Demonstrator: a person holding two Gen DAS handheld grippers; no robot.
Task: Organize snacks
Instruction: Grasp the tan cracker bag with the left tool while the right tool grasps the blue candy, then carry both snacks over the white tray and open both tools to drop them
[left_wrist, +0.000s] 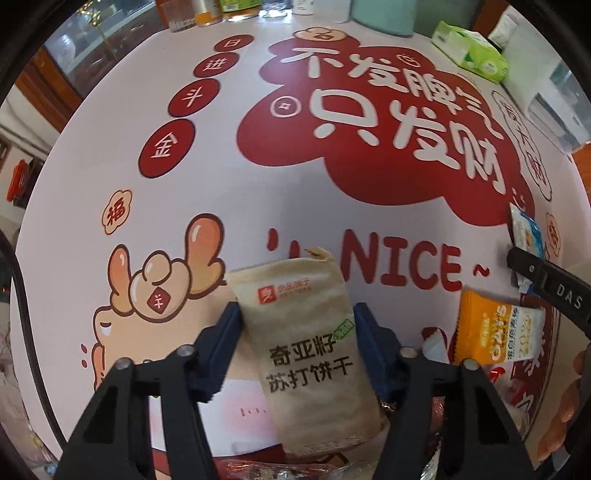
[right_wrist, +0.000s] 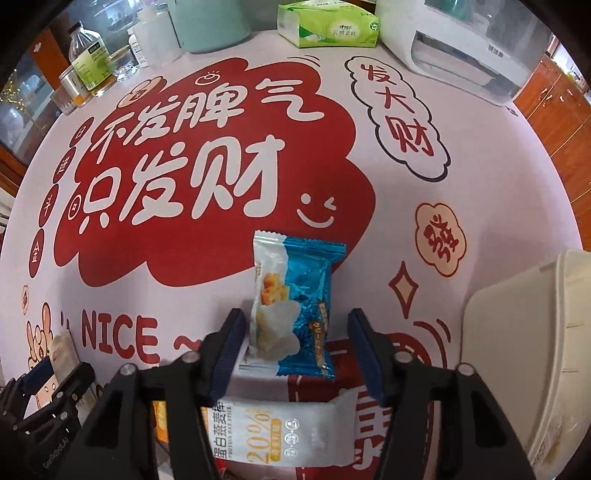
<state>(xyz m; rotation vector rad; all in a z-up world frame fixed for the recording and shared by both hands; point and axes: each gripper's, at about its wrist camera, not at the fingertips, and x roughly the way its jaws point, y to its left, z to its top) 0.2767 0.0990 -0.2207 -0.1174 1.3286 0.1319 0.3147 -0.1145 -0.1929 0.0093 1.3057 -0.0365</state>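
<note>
A beige soda-cracker packet (left_wrist: 306, 339) lies on the printed tablecloth (left_wrist: 221, 184), and my left gripper (left_wrist: 297, 314) is shut on it, with both blue pads against its long edges. In the right wrist view, a blue and white snack packet (right_wrist: 295, 306) sits between the pads of my right gripper (right_wrist: 295, 317). The jaws are open, with a gap showing on the packet's right side. An orange and white oat bar (right_wrist: 266, 432) lies just below that packet. From the left wrist view the same oat bar (left_wrist: 495, 332) and blue packet (left_wrist: 526, 232) show at the right.
A cream plastic container (right_wrist: 535, 350) stands at the right edge. Along the far side of the table are a green tissue pack (right_wrist: 328, 26), a white appliance (right_wrist: 461, 48), a teal vessel (right_wrist: 214, 22) and several bottles and jars (right_wrist: 88, 62). More wrappers lie near the table's front edge (left_wrist: 513, 384).
</note>
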